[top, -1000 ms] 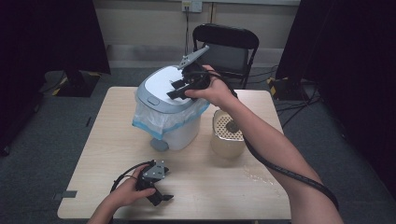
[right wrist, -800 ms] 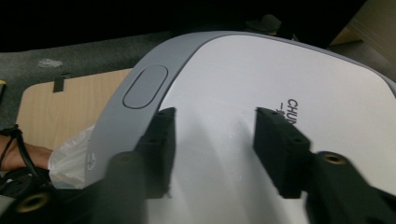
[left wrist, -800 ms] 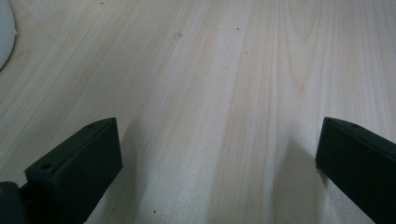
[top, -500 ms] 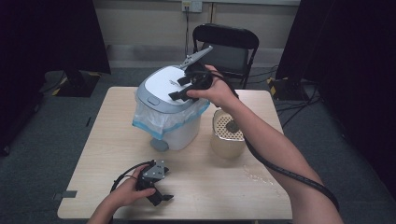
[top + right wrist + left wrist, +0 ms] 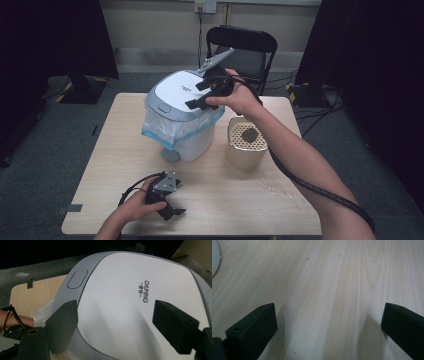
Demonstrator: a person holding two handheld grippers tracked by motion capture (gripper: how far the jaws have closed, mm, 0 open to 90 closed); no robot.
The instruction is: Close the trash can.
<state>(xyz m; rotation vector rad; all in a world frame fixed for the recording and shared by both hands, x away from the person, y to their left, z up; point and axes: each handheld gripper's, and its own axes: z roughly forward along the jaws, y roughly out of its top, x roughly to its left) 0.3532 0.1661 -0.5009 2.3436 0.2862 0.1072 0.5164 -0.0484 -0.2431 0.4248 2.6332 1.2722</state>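
- Where the table (image 5: 115, 150) carries its two containers, the bin (image 5: 182, 120) stands at about 11 o'clock from the table's middle, white-bodied with a grey-rimmed white lid (image 5: 130, 302) shut flat on top.
- A pale blue-edged plastic liner (image 5: 165, 131) is tucked under that lid and hangs out around the rim; what lies inside the bin cannot be seen.
- On the lid, a grey oval button (image 5: 77, 278) sits near the front edge, and dark lettering is printed farther back.
- Just beside the bin, at its 4 o'clock, stands a cream tub (image 5: 246, 145), upright; a tan perforated insert with a dark round patch (image 5: 248, 134) in the middle lies in its mouth.
- Over the bin lid's rear corner, at 1 o'clock of the lid, hangs the right claw (image 5: 200, 95); its jaws have just been opening and now stand partly apart with nothing between them, the lid's surface close under them.
- I cannot tell whether those jaw tips touch the lid.
- Down at 7 o'clock on the table, the left claw (image 5: 170, 207) rests in the person's left hand (image 5: 135, 205), jaws spread wide over bare wood and gripping nothing.
- Beyond the table's far edge, at 12 o'clock, stands a black folding chair (image 5: 242, 47).
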